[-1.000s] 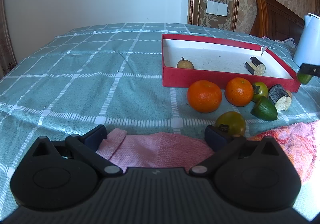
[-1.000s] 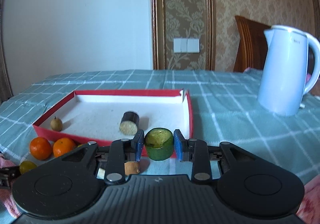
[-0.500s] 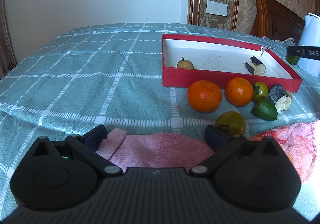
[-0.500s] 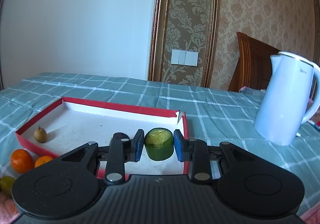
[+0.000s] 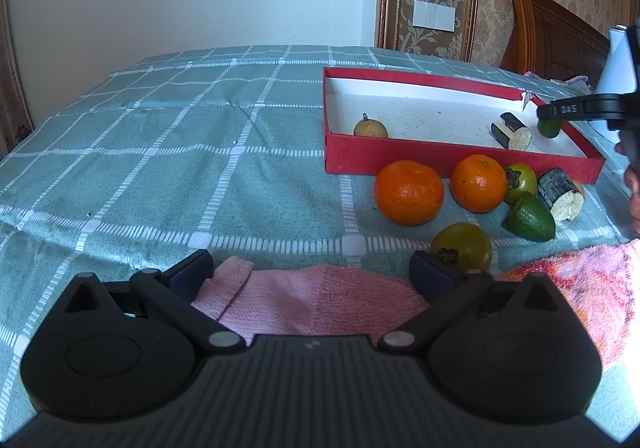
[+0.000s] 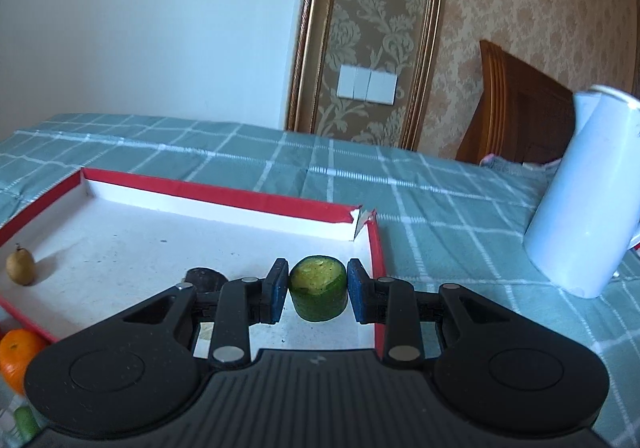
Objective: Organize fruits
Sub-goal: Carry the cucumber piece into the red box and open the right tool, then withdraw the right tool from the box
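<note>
A red tray [image 5: 400,158] with a white floor lies on the checked cloth and holds a small brown fruit [image 5: 370,127] and a dark cut piece [image 5: 512,131]. My right gripper [image 6: 318,290] is inside the tray's right end. A green cut piece [image 6: 318,288] stands on the tray floor between its pads, with small gaps on both sides. In the left wrist view it shows at the tray's right end [image 5: 549,128]. My left gripper [image 5: 312,274] is open and empty over a pink towel [image 5: 312,304]. Two oranges [image 5: 409,192], two green-yellow fruits [image 5: 462,246], a green wedge [image 5: 529,217] and a dark piece [image 5: 560,194] lie in front of the tray.
A white kettle [image 6: 584,200] stands on the cloth right of the tray. A wooden headboard [image 6: 516,108] is behind it. The table's left part is bare cloth [image 5: 160,152]. A red-pink towel [image 5: 580,280] lies at the near right.
My right gripper carried the green piece over the tray's front wall to the right end, lowered it to the floor, and its pads have parted from it. My left gripper has not moved.
</note>
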A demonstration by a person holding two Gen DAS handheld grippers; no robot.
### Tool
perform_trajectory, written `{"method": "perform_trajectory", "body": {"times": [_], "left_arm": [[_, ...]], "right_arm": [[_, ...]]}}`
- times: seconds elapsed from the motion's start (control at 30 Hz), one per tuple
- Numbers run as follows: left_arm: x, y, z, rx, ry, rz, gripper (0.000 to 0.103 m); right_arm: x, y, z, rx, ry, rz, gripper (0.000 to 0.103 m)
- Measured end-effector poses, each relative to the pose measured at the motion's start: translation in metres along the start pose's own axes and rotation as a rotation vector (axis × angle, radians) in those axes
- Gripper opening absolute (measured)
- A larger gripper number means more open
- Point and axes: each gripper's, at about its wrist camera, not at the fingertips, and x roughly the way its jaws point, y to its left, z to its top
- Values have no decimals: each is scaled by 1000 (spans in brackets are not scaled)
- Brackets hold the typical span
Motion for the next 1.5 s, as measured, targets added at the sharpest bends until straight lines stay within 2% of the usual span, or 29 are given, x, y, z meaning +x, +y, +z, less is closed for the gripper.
{"method": "perform_trajectory", "body": {"times": [0.13,0.53,0.57,0.6,0.67,0.73,0.83,0.93,1.2,1.4,1.5], "left_arm": [[0,0,0,0,0,0,103],[0,0,0,0,0,0,103],[0,0,0,0,0,0,103],[0,0,0,0,0,-1,103],[0,0,0,0,0,0,103],[0,0,0,0,0,0,103],[0,0,0,-1,0,0,103],[0,0,0,0,-1,0,103],[0,0,0,-1,0,-1,103],[-1,0,0,-1,-4,-1,103],[-3,0,-1,-2,-15,-4,103]], "right_arm": [[17,-2,-1,28,44,8,31],[20,-4,-1,48,37,16,34],[20,-6,-1,55,39,20,40],[19,-8,0,63,37,22,52],[14,-11,1,74,18,18,69],[6,-14,2,88,-11,10,72],[-6,-20,2,112,-18,17,72],[-20,-27,-5,139,11,20,72],[-76,-41,-43,176,14,-8,72],[-81,-38,-64,152,32,-18,72],[-76,-38,-67,160,57,4,72]]}}
